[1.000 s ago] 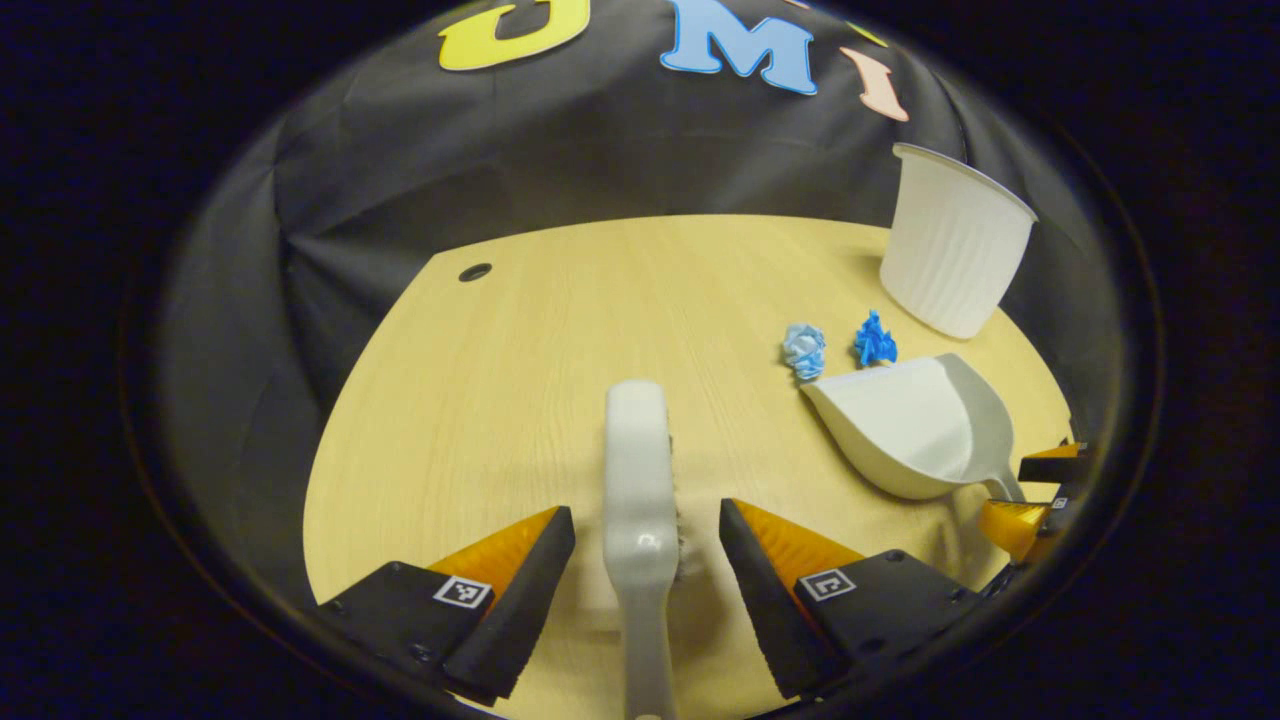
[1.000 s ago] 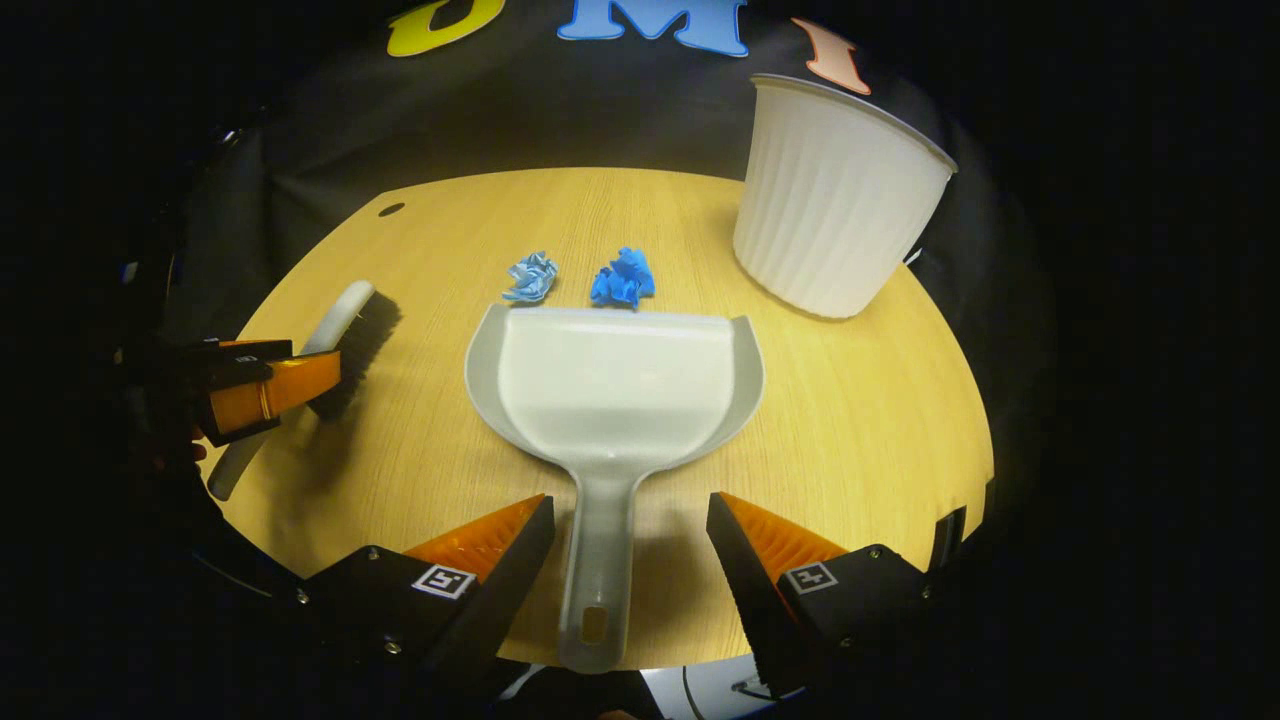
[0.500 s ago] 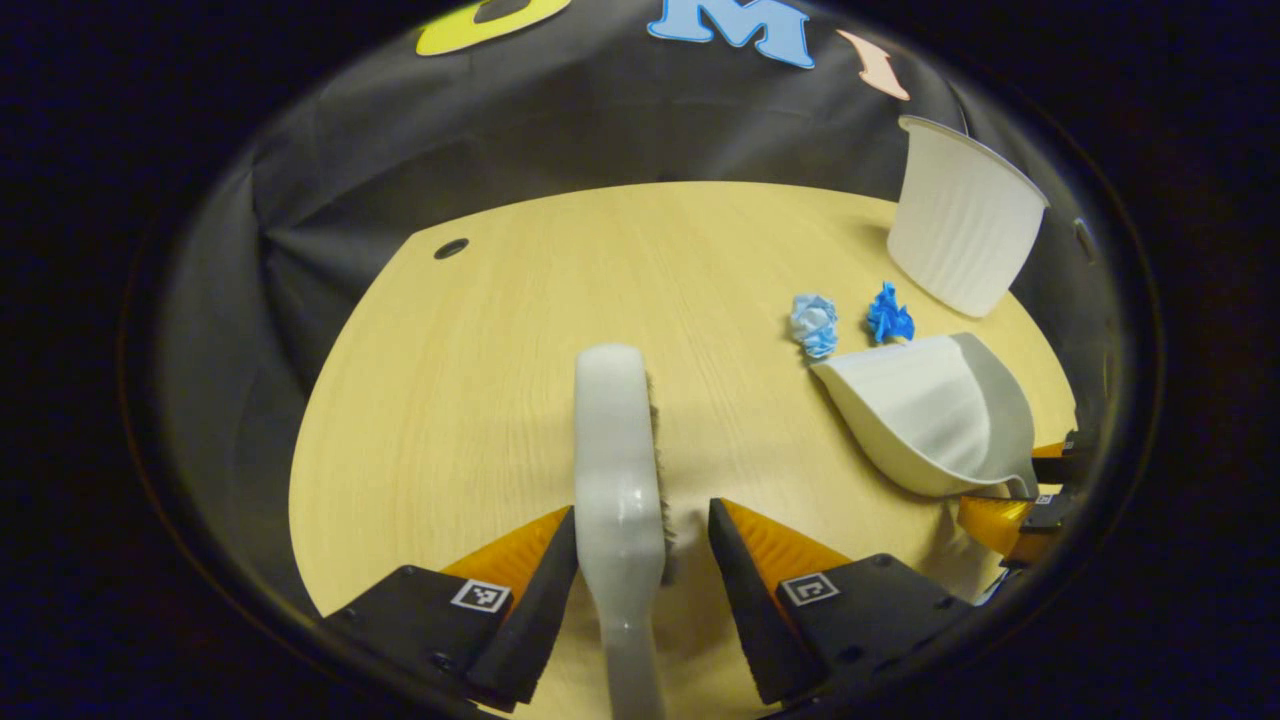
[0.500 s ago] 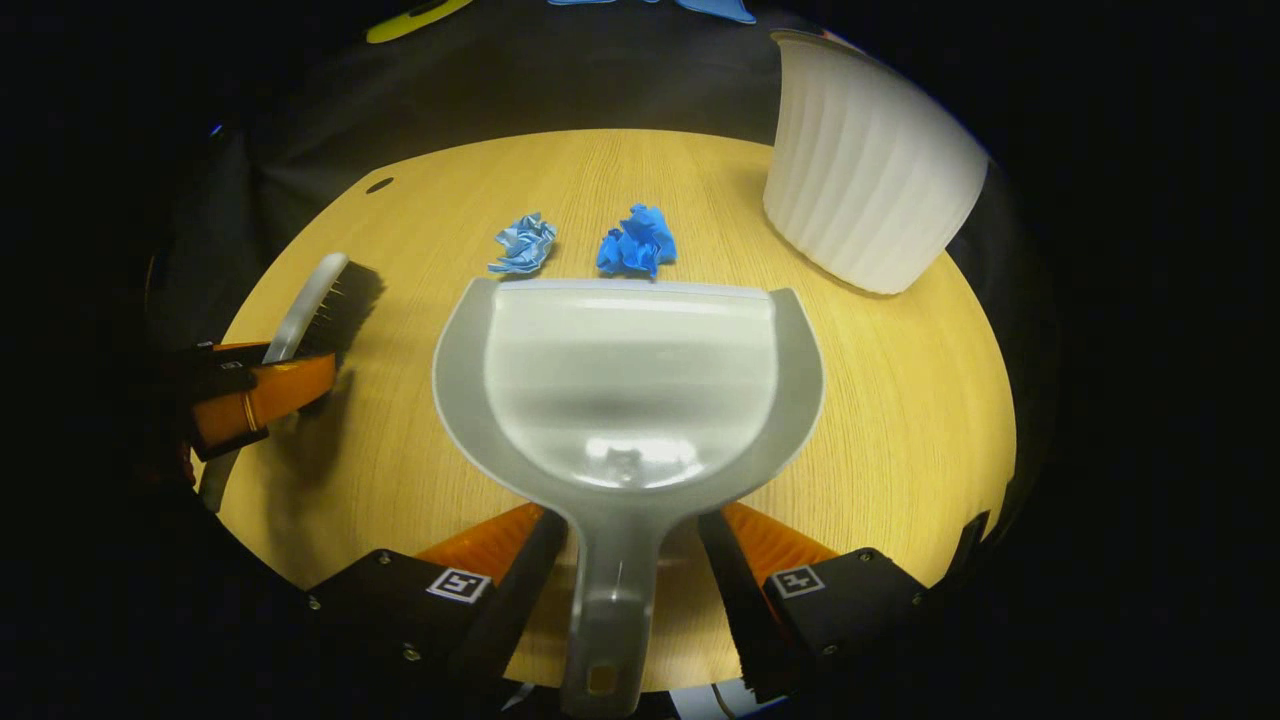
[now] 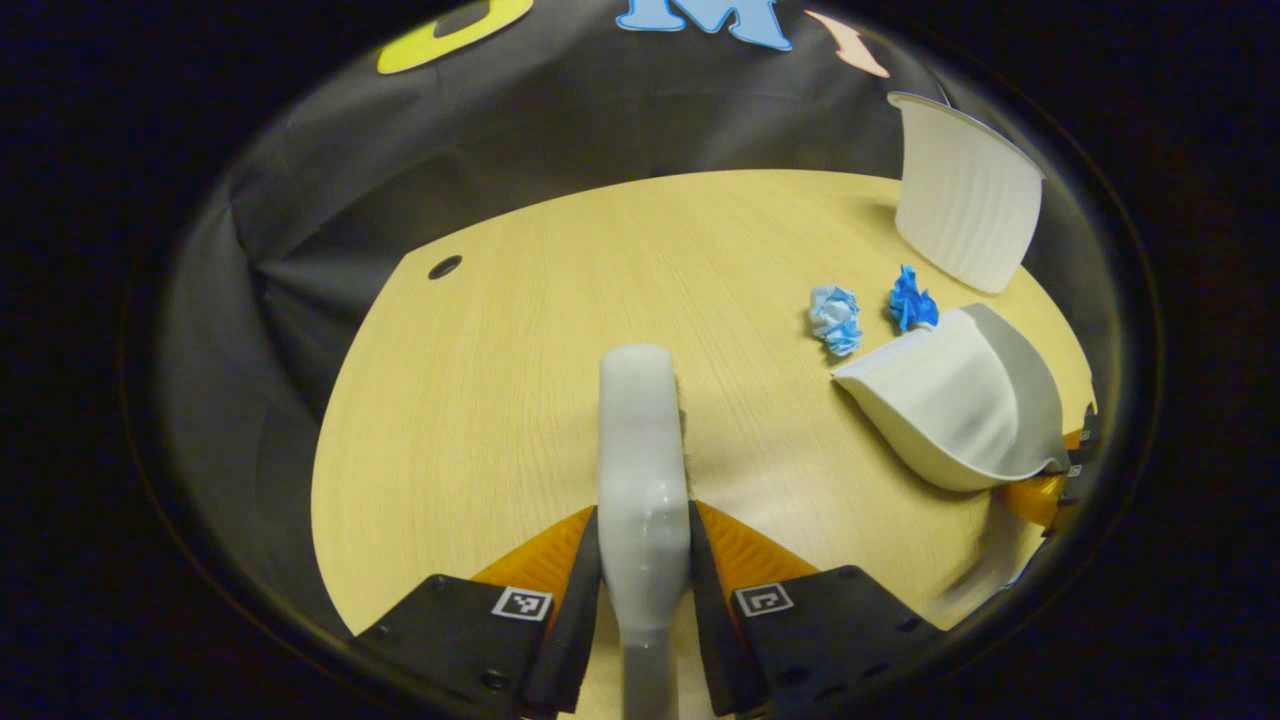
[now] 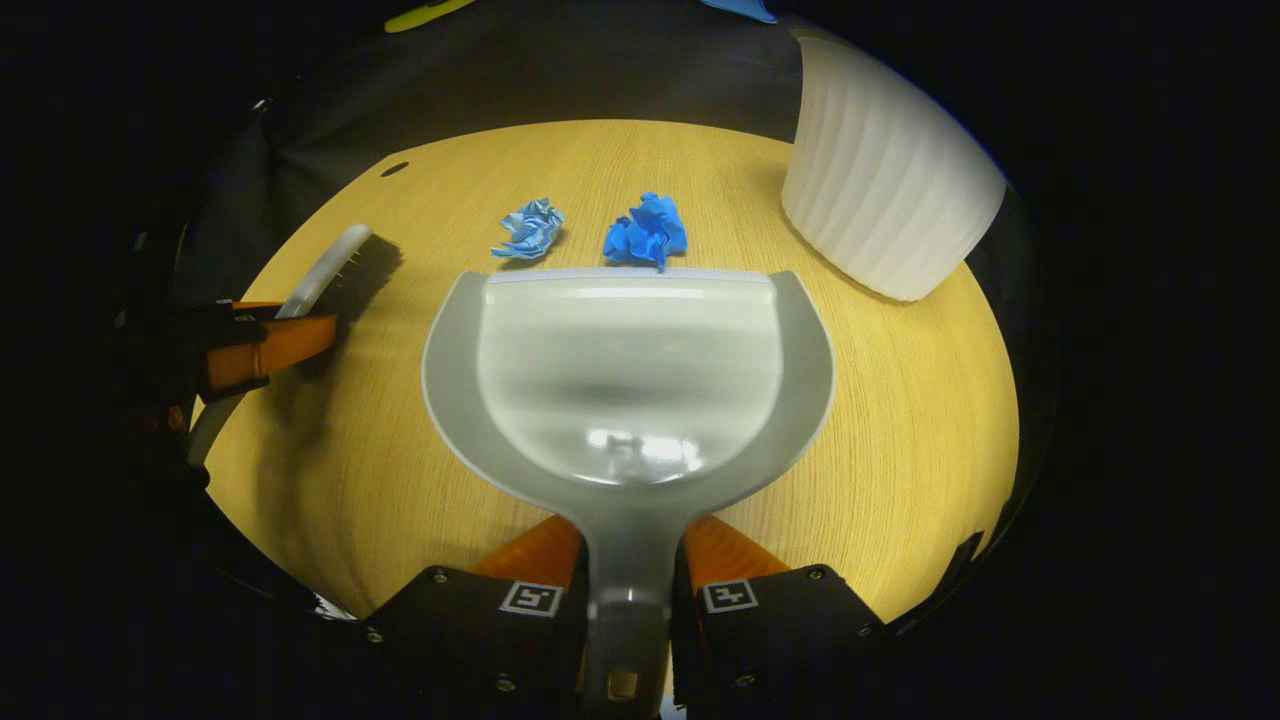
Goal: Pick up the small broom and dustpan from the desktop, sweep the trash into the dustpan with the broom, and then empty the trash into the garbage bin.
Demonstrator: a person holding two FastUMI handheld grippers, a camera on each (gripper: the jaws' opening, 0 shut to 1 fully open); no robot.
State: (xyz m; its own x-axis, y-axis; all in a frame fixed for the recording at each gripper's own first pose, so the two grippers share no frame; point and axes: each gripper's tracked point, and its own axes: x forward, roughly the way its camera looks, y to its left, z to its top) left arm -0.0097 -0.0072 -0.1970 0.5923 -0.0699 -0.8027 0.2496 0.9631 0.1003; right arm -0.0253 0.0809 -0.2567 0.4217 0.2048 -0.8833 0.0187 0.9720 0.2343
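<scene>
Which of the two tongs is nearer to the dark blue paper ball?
The right. The right tongs hold the dustpan, whose front edge almost touches the dark blue paper ball. The left tongs grip the broom, farther to the left.

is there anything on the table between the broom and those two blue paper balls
Nothing visible. In the left gripper view, bare table lies between the broom and the pale blue ball, with the darker blue ball just beyond it. The dustpan sits on their near side, off that path.
</scene>
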